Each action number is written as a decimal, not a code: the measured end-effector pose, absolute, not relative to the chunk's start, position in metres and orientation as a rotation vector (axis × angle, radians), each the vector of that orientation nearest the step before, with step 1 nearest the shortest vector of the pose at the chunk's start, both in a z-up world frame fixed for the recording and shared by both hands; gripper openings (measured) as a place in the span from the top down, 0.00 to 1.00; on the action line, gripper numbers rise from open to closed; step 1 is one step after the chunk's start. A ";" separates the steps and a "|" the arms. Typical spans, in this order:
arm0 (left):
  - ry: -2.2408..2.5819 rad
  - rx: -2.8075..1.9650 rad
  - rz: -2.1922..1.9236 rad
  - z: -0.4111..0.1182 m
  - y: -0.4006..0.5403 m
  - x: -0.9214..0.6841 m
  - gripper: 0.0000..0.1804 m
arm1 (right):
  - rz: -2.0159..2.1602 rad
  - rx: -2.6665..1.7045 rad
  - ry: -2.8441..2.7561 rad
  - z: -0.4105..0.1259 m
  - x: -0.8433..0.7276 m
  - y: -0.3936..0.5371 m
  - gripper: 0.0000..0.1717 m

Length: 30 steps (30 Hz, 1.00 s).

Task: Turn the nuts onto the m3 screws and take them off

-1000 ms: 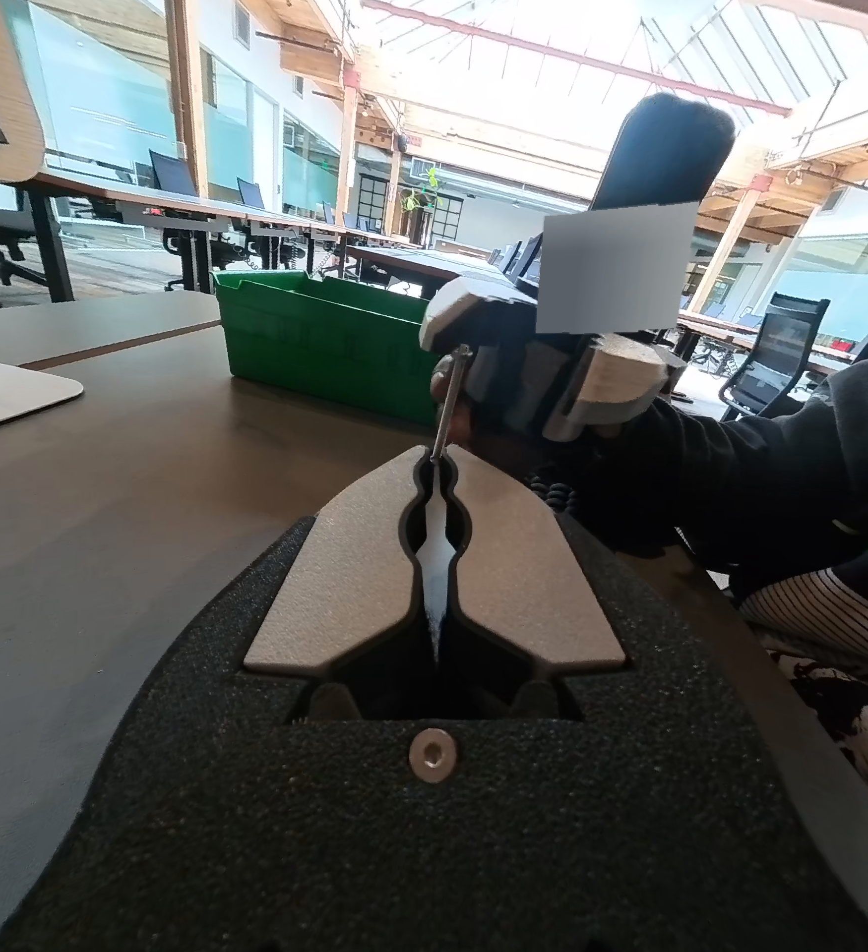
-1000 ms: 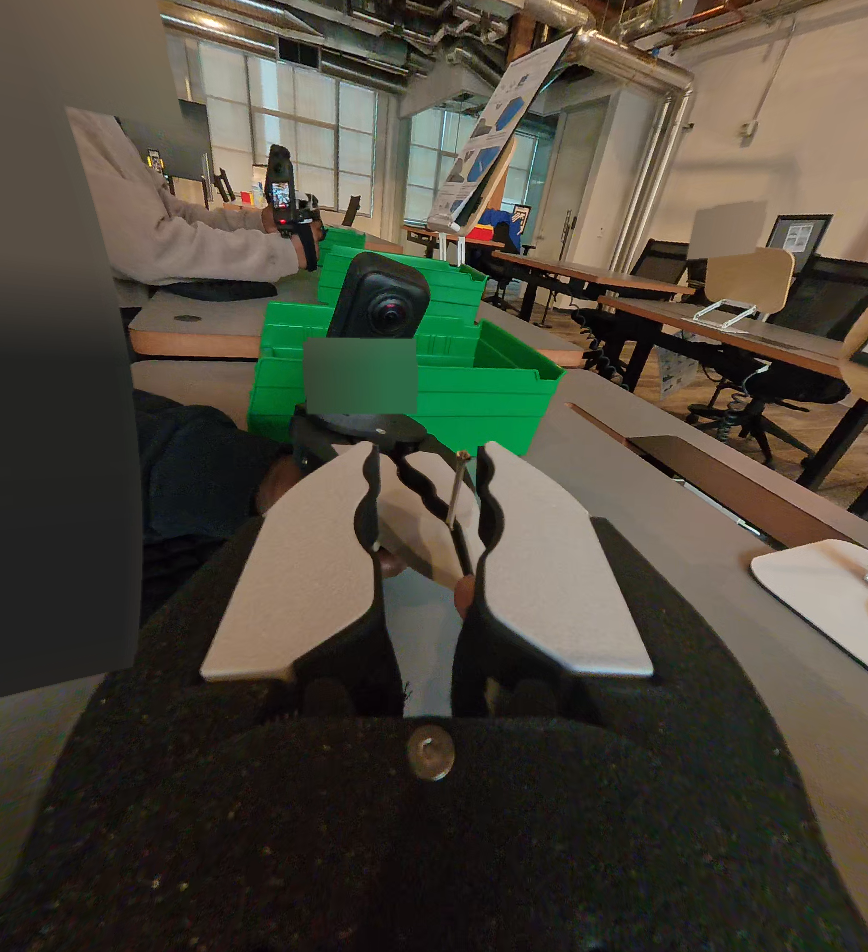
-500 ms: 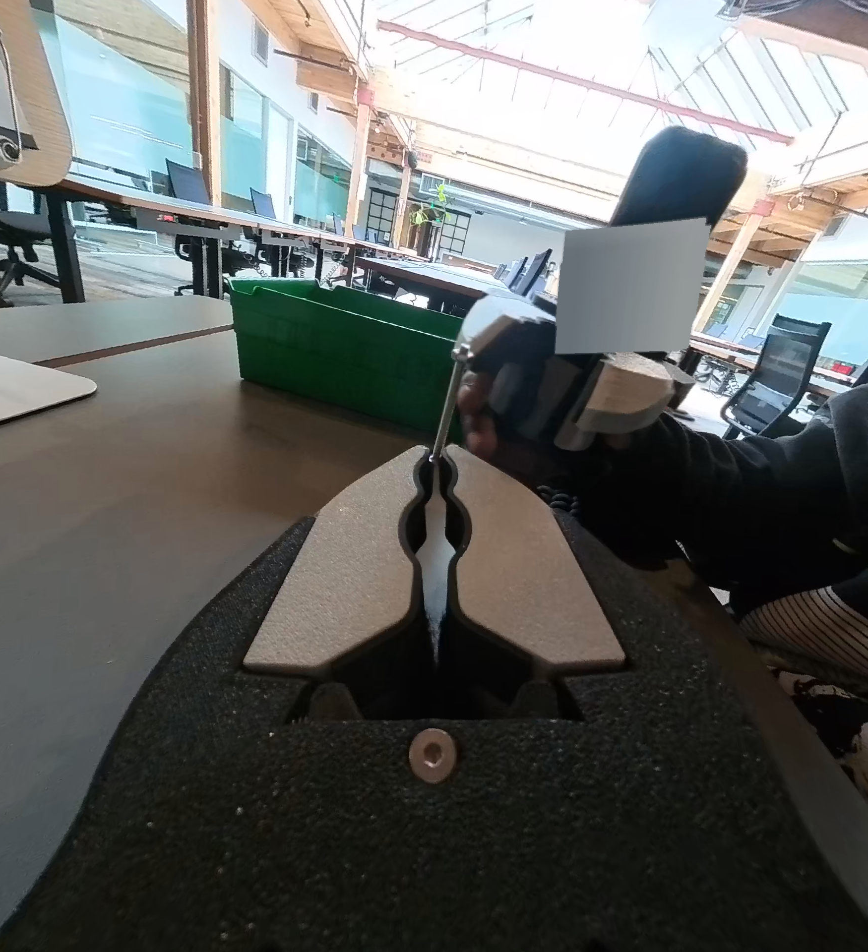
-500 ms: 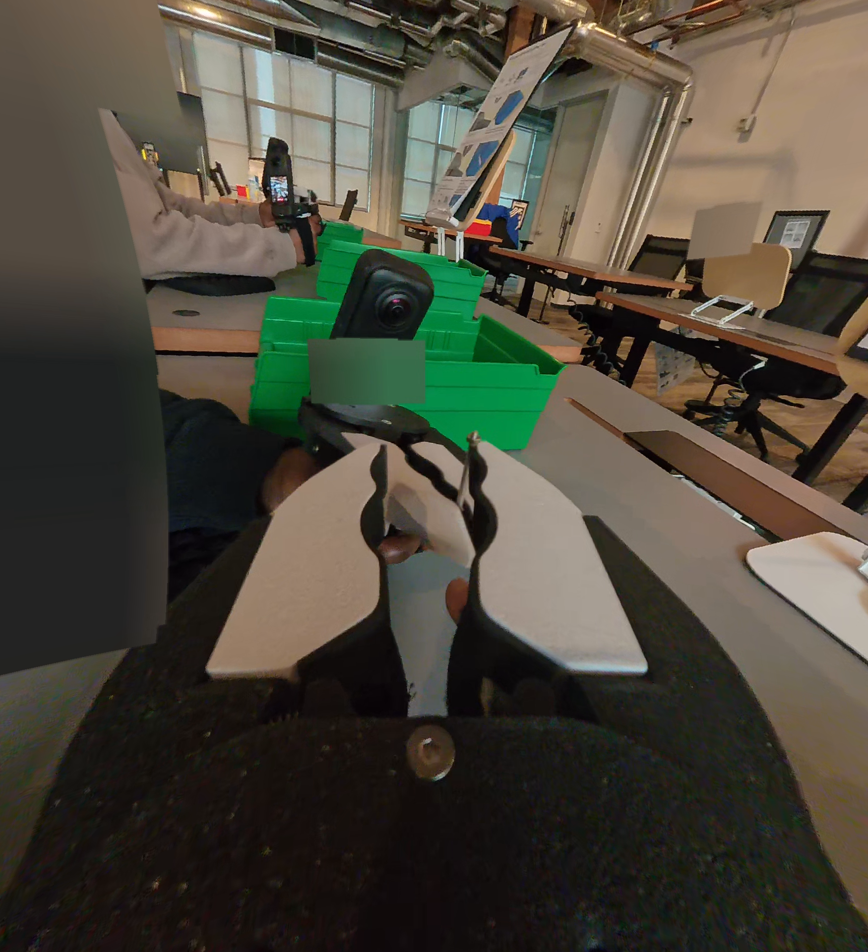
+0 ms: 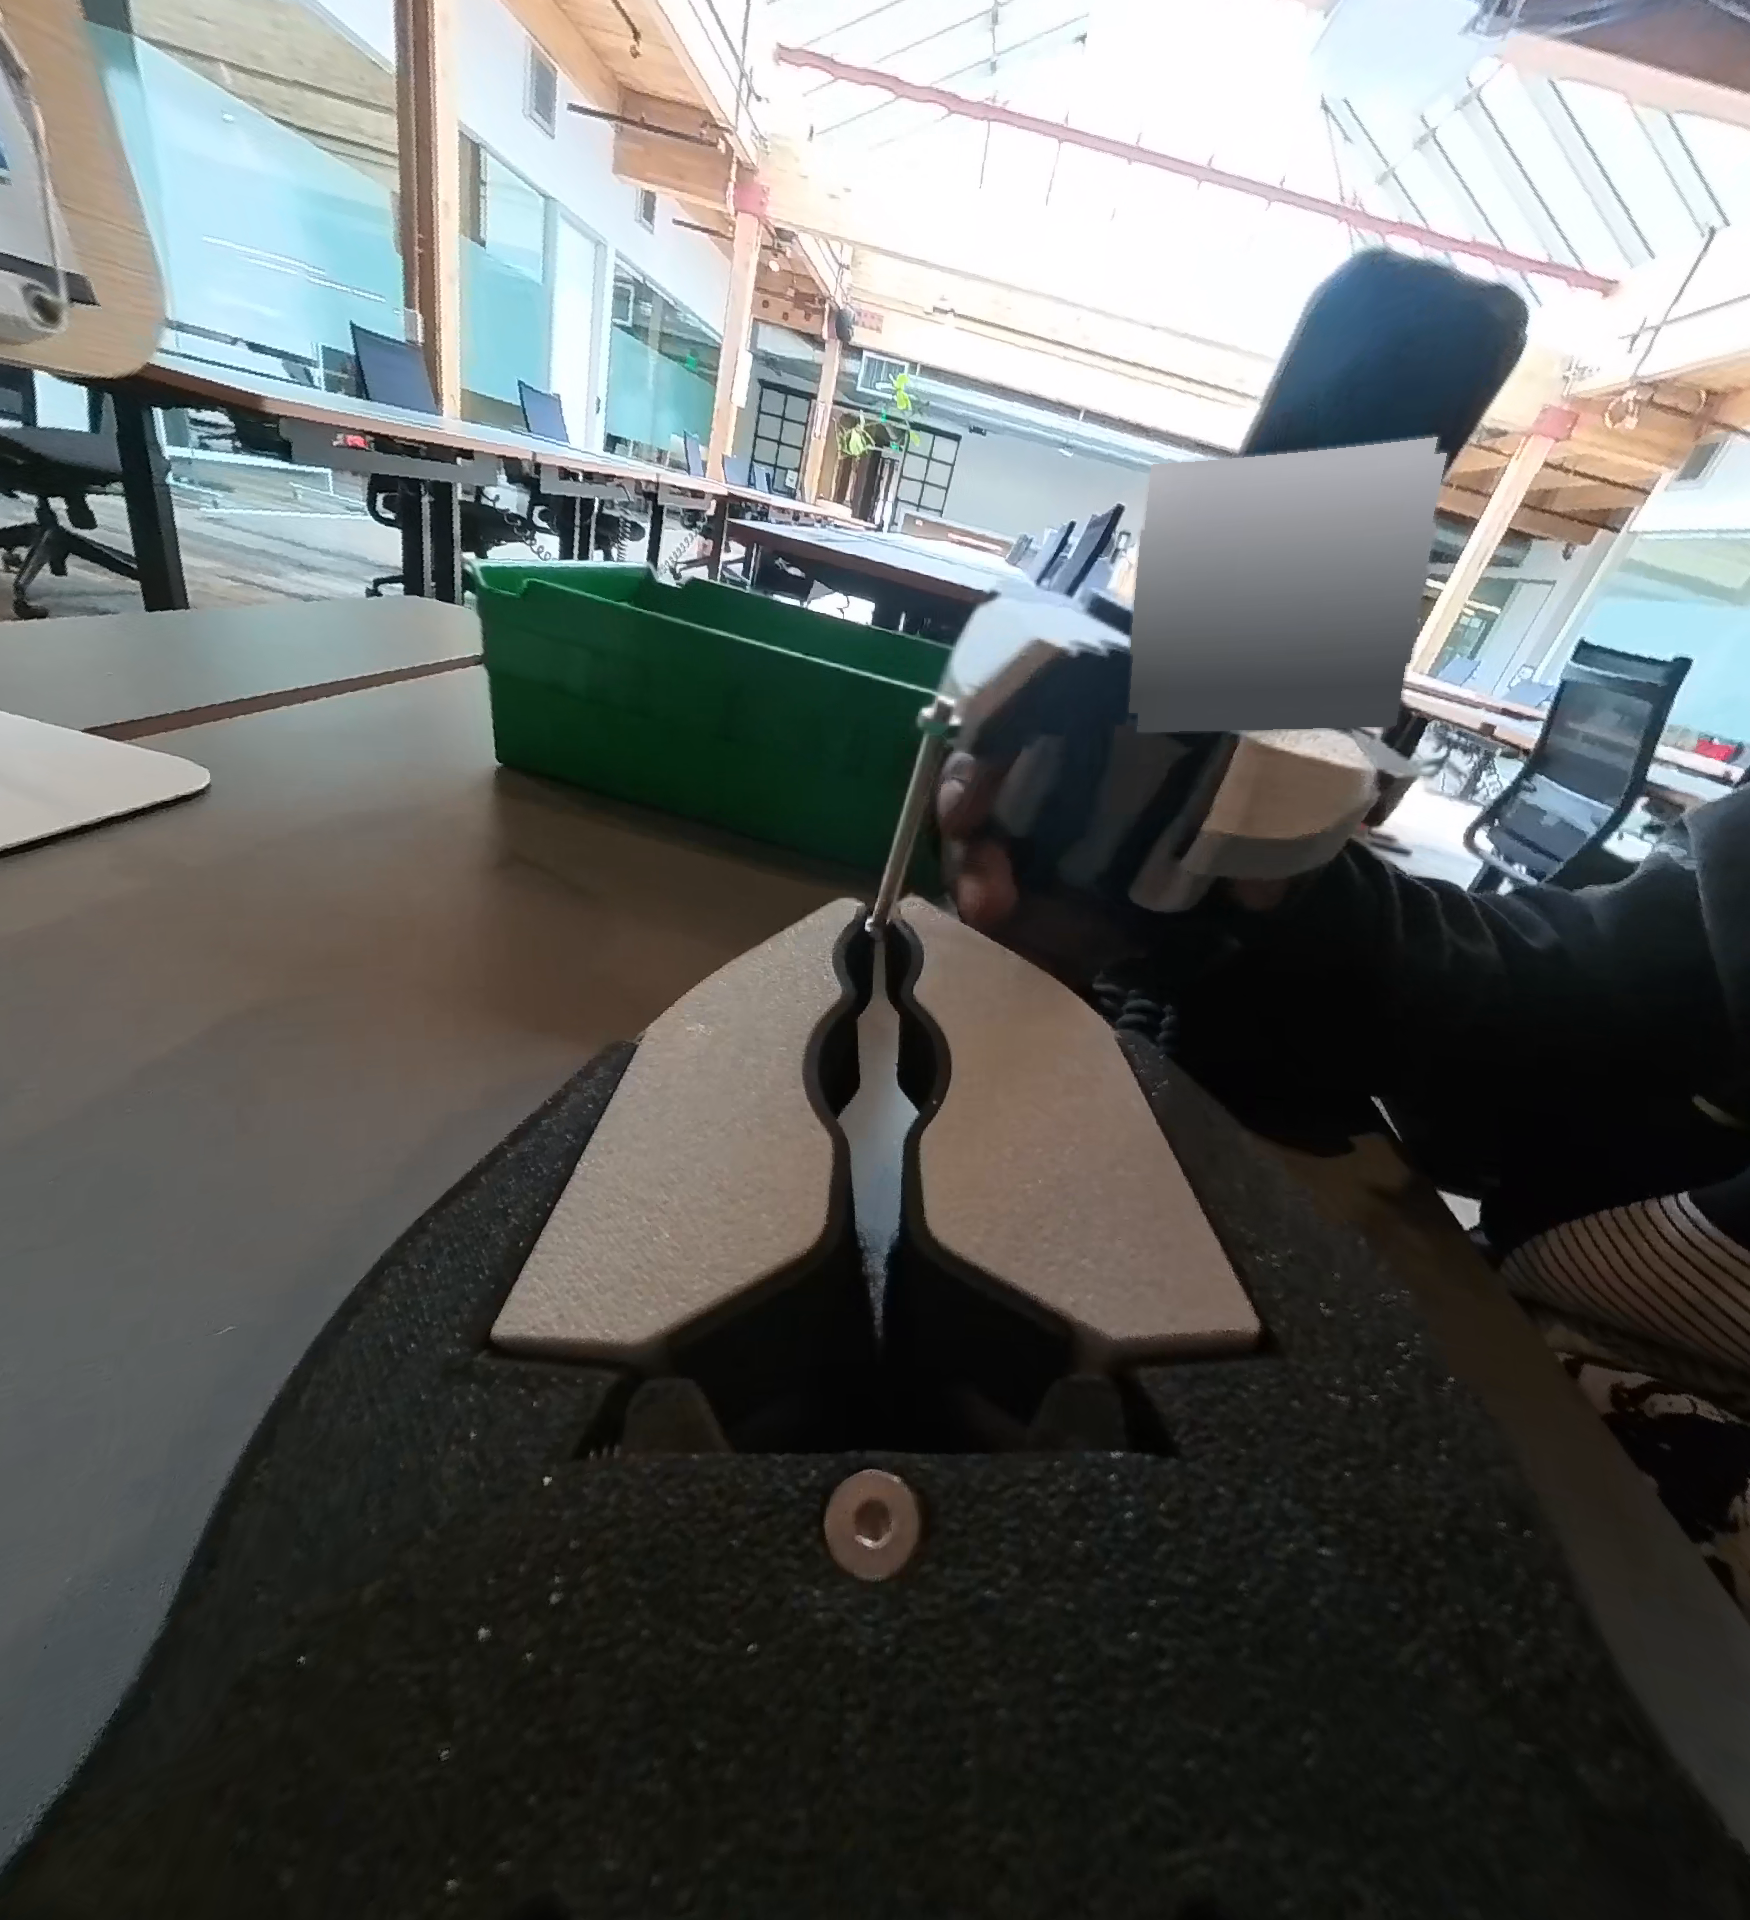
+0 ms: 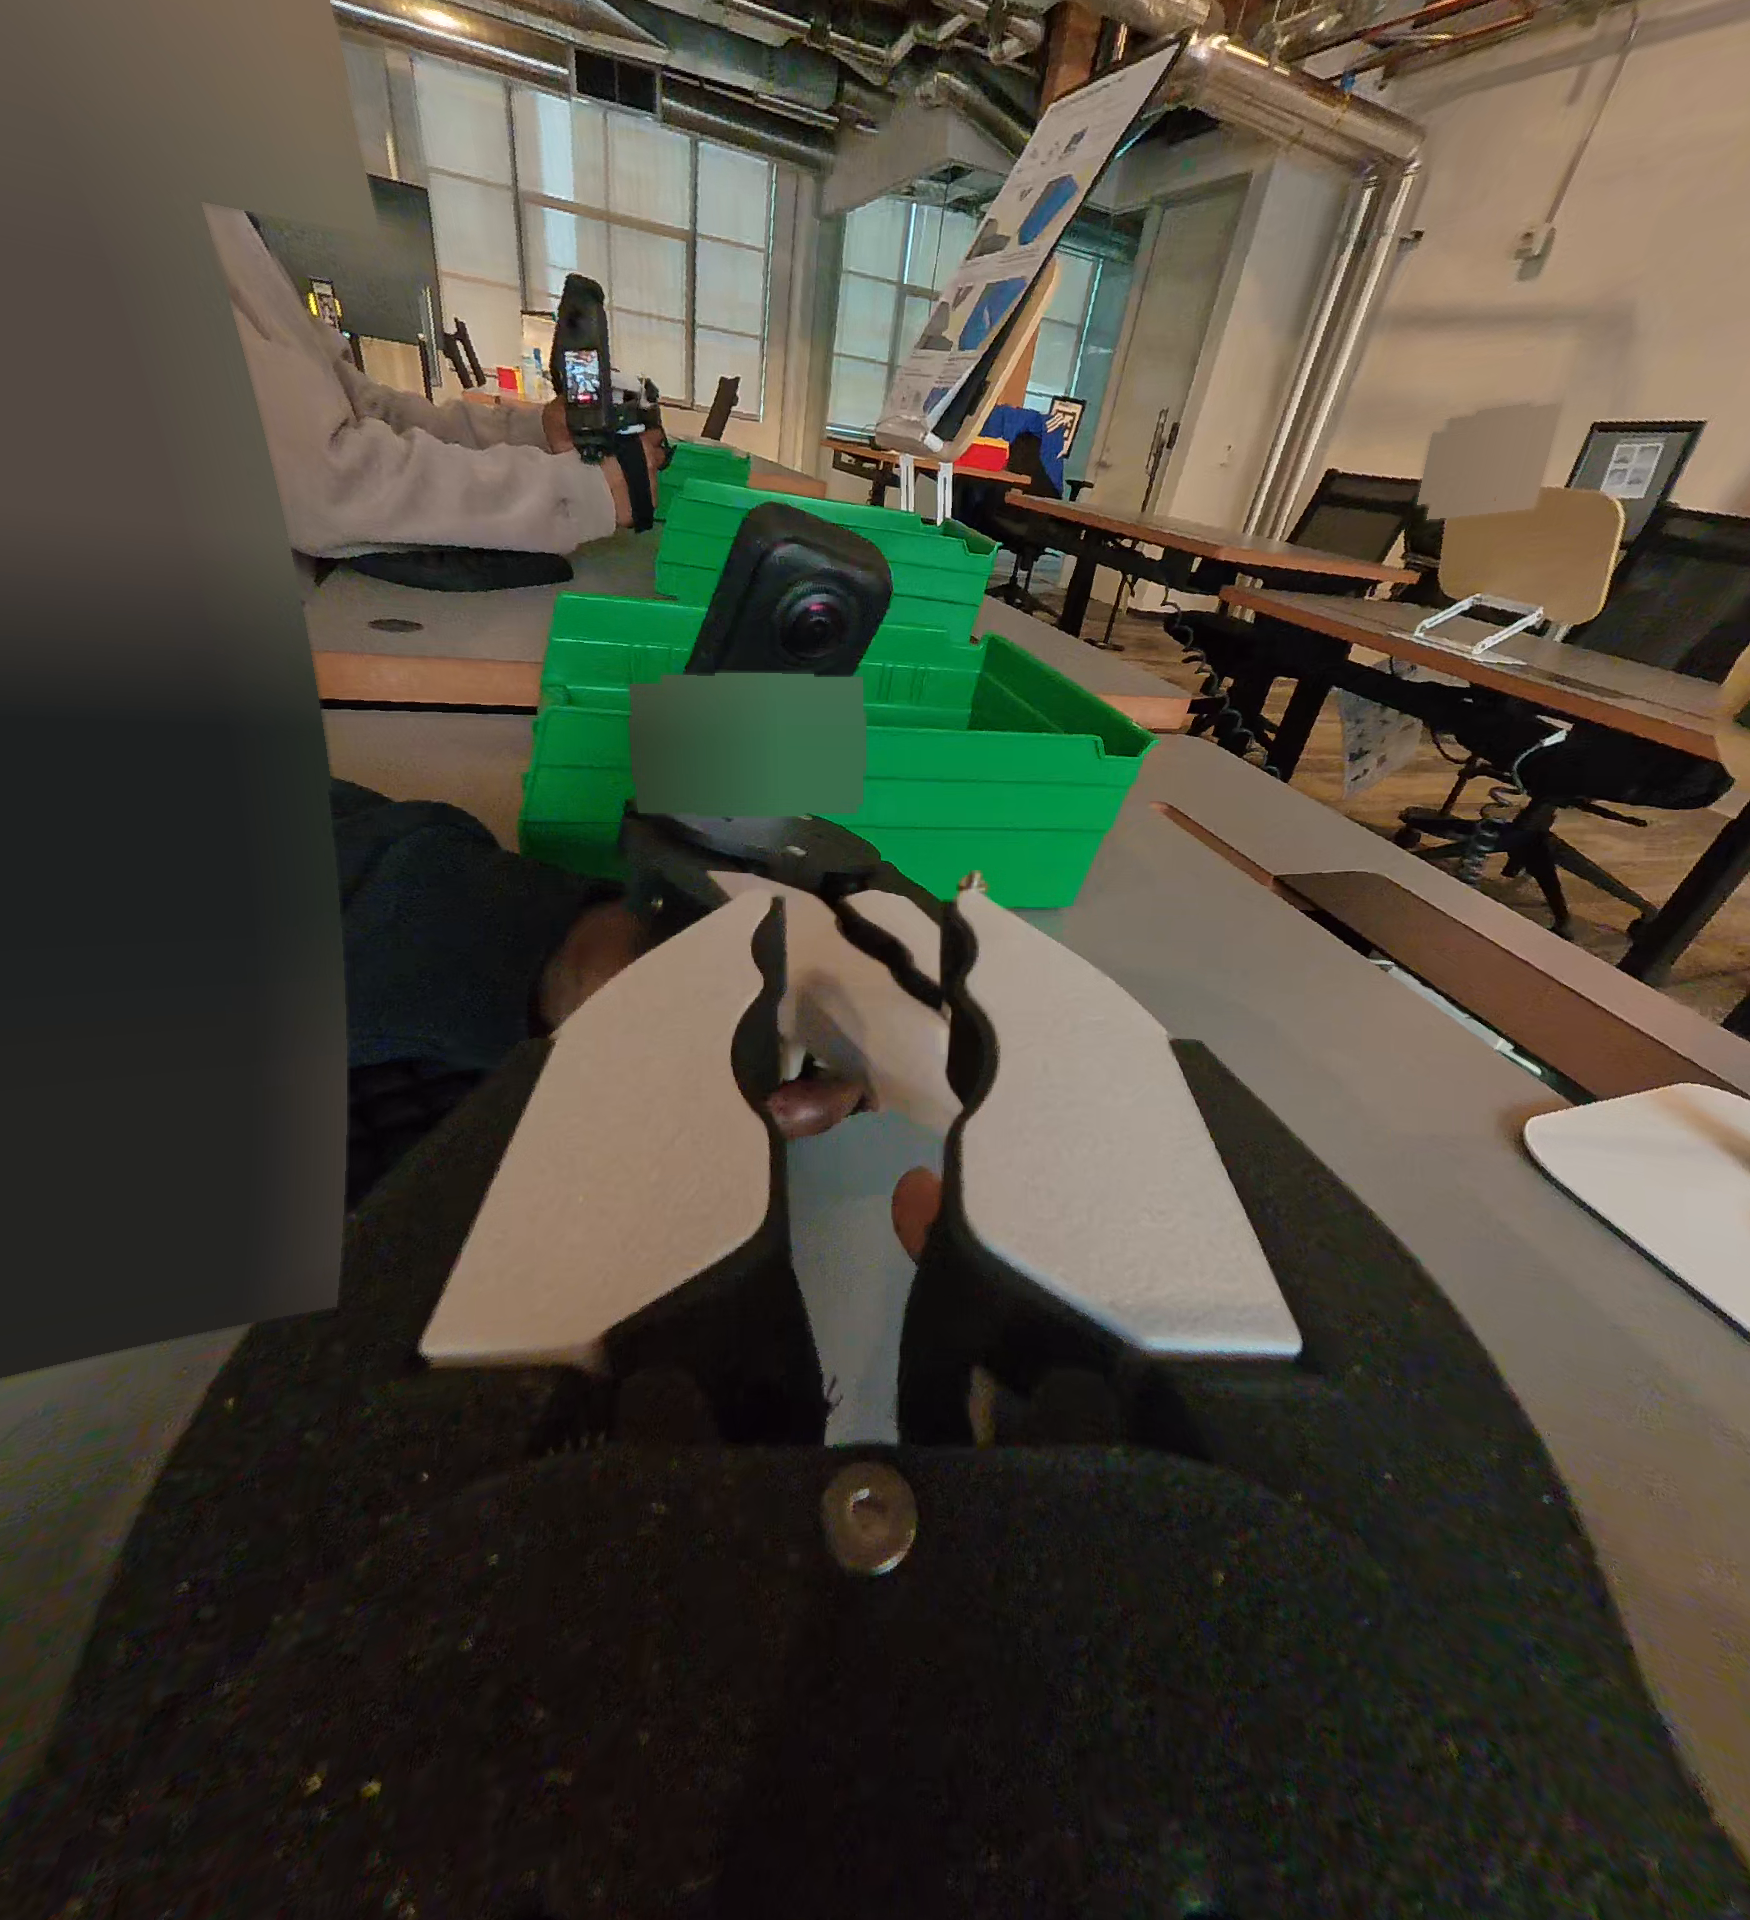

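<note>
Steel, thin and bright, the m3 screw (image 5: 904, 816) stands nearly upright with its long axis leaning slightly toward the right gripper (image 5: 996, 665), its lower end clamped between the tips of the left gripper (image 5: 879, 925), whose pale, grainy fingers (image 5: 736, 1132) are pressed together. At the screw's top sits a small metal knob, head or nut I cannot tell, just beside one light-grey finger of the right gripper. That gripper's wavy-edged black pads stand apart, nothing pressed between them. Both gripper bodies are rough black foam-like material. Behind them a glossy green plastic bin (image 5: 705, 717) rests on the smooth dark brown desk (image 5: 227, 987). No writing near the screw is readable.
</note>
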State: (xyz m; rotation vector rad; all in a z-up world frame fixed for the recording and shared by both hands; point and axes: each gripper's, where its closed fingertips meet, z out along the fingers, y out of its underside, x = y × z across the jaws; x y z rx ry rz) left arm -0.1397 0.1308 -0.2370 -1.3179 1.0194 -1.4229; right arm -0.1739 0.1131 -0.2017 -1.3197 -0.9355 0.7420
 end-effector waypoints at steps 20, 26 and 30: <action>1.084 -1.324 -1.384 -0.242 0.125 -0.135 1.00 | 0.726 -1.323 -0.937 -0.204 -0.176 0.117 0.83; 0.928 -1.351 -1.434 -0.235 0.142 -0.145 1.00 | 0.730 -1.326 -0.928 -0.203 -0.172 0.116 0.84; 0.973 -1.346 -1.417 -0.237 0.137 -0.142 1.00 | 0.723 -1.332 -0.917 -0.203 -0.171 0.118 0.84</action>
